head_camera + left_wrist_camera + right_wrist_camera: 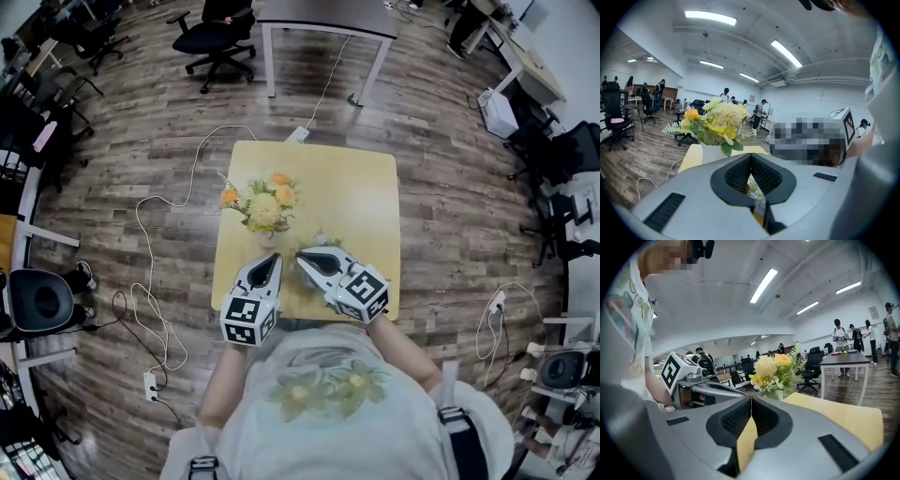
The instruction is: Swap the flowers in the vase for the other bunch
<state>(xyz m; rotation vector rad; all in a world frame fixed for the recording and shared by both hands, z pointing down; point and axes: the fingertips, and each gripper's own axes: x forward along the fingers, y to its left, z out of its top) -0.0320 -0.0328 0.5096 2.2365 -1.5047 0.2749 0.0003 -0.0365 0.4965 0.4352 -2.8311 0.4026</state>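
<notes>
Vase flowers (265, 208): yellow-orange bunch, left half of counter (361, 187).
Daisy bunch (323, 241): near edge.
Left tongs (274, 257): pressed together.
Right tongs (301, 254): pressed together, empty.

Two grippers (274, 256) (302, 255), one vase (710, 153), two bunches (264, 203) (322, 240) (one loose), one table (361, 192).

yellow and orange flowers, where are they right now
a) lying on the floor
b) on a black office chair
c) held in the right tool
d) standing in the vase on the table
D: the yellow and orange bunch stands upright in the white vase on the yellow table.
</notes>
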